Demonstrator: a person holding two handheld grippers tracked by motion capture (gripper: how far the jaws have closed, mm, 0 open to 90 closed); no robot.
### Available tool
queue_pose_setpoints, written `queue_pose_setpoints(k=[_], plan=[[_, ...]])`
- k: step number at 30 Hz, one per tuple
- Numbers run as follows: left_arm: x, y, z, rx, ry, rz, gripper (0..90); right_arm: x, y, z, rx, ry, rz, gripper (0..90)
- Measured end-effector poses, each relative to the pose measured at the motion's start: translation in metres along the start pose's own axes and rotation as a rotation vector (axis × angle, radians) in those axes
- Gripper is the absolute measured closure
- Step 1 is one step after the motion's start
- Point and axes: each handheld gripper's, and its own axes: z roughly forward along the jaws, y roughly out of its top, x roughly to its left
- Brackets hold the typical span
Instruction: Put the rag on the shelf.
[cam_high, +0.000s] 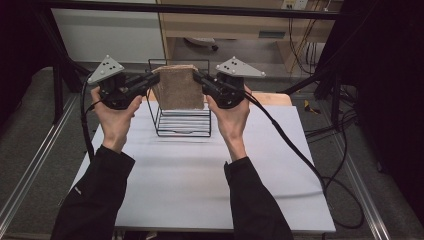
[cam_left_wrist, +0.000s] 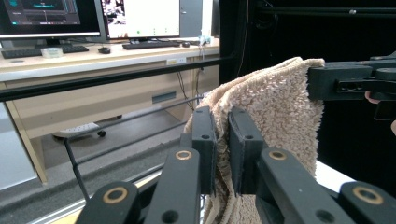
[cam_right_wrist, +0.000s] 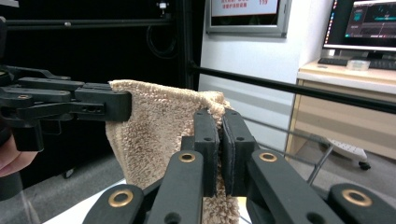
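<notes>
A pale grey surface (cam_high: 200, 175) sits before a wooden desk with monitors, and on it stands a black wire rack (cam_high: 183, 120). Above the rack hangs a beige terry-cloth towel (cam_high: 177, 87), stretched between the two tools. The left tool (cam_high: 148, 80) pinches its left top corner and the right tool (cam_high: 198, 77) its right one, both clamped on cloth. The towel's top edge runs tool to tool, and the rack lies directly beneath, equally near both hands.

Beige, nubby towel (cam_high: 177, 89); black wire rack (cam_high: 182, 122); white table (cam_high: 200, 180); black left gripper (cam_high: 148, 80) and right gripper (cam_high: 200, 78) with grey plates; black sleeves (cam_high: 95, 195).
</notes>
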Motion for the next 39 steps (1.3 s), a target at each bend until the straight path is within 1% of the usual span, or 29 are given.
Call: queue_pose_setpoints(k=[5,7,8,9,10,12,16,19,20,21,22,24,29,39], plan=[[0.005,0.007,0.001,-0.002,0.020,0.010,81.6,0.000,0.006,0.007,-0.016,-0.006,-0.003,86.3],[0.008,0.010,0.002,-0.007,0.021,0.007,81.6,-0.001,0.008,0.010,-0.020,-0.008,0.000,86.3],[0.009,0.011,0.003,-0.010,0.011,0.001,81.6,-0.001,0.010,0.011,-0.026,-0.008,0.001,86.3],[0.010,0.012,0.003,-0.014,0.011,-0.004,81.6,-0.002,0.011,0.012,-0.028,-0.008,0.000,86.3],[0.012,0.013,0.003,-0.014,0.029,0.000,81.6,-0.003,0.013,0.014,-0.029,-0.008,0.001,86.3],[0.014,0.015,0.005,-0.022,0.014,-0.009,81.6,-0.004,0.016,0.016,-0.033,-0.011,-0.001,86.3],[0.018,0.021,0.010,-0.029,0.019,-0.016,81.6,-0.007,0.020,0.021,-0.045,-0.014,-0.002,86.3],[0.019,0.026,0.014,-0.032,0.023,-0.007,81.6,-0.010,0.024,0.023,-0.052,-0.017,-0.003,86.3],[0.020,0.027,0.015,-0.041,0.027,0.008,81.6,-0.011,0.025,0.023,-0.053,-0.018,-0.002,86.3],[0.020,0.028,0.016,-0.036,0.025,0.000,81.6,-0.012,0.027,0.024,-0.055,-0.020,-0.005,86.3],[0.020,0.030,0.017,-0.042,0.022,-0.002,81.6,-0.013,0.028,0.025,-0.059,-0.020,-0.004,86.3],[0.022,0.032,0.019,-0.044,0.031,-0.004,81.6,-0.016,0.029,0.027,-0.062,-0.019,0.004,86.4],[0.027,0.035,0.024,-0.048,0.030,-0.017,81.6,-0.019,0.032,0.031,-0.067,-0.023,-0.003,86.4],[0.036,0.044,0.033,-0.060,0.039,-0.012,81.6,-0.025,0.040,0.040,-0.077,-0.031,-0.027,86.4]])
